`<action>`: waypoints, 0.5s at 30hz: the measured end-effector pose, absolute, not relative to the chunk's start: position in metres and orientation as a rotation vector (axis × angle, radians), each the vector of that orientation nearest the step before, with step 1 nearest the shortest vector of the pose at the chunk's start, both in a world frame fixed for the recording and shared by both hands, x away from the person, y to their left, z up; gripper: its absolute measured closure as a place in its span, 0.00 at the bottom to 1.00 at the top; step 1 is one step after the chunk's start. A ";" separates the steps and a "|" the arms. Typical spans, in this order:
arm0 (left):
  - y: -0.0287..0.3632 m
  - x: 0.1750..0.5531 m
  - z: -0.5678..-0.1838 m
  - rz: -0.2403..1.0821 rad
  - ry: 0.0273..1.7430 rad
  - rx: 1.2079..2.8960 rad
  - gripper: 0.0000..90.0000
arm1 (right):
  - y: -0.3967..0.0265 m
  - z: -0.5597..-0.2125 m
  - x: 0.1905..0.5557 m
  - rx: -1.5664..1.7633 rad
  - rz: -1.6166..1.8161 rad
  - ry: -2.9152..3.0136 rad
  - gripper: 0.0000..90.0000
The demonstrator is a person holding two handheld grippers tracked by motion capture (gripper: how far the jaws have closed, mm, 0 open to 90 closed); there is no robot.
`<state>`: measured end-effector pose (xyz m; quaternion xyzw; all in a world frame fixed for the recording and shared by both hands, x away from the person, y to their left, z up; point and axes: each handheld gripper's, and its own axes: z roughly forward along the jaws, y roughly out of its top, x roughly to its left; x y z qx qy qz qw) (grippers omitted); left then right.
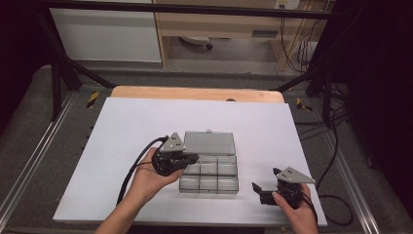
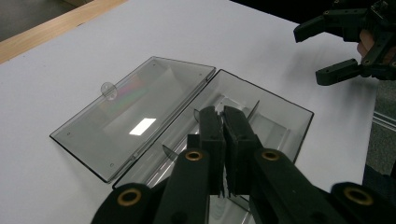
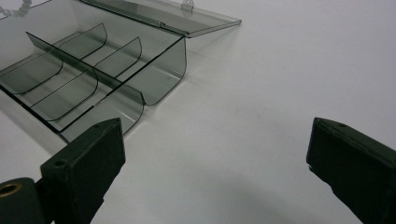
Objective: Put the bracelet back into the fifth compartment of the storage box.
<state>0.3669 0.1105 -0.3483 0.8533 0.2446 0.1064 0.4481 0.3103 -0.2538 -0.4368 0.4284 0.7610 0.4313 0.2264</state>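
A clear smoky plastic compartment box lies open in the middle of the white table, its lid folded back flat on the far side. Thin dividers split it into several cells, which look empty. My left gripper hovers over the box's left end with its jaws shut; in the left gripper view the left gripper points into the box beside the lid, and I see nothing between its pads. My right gripper rests open to the right of the box. In the right gripper view the right gripper frames bare table, with the box at upper left.
The white board covers a wooden table whose far edge shows. Black frame bars and cables run along both sides of the table. The right gripper appears at the top right of the left gripper view.
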 end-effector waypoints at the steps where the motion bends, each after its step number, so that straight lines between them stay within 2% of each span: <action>1: 0.110 0.367 -0.349 0.261 0.606 2.111 0.97 | -0.254 -0.437 0.310 1.182 1.189 2.098 0.05; 15: 0.106 0.366 -0.350 0.254 0.595 2.115 0.97 | -0.254 -0.437 0.310 1.181 1.188 2.099 0.05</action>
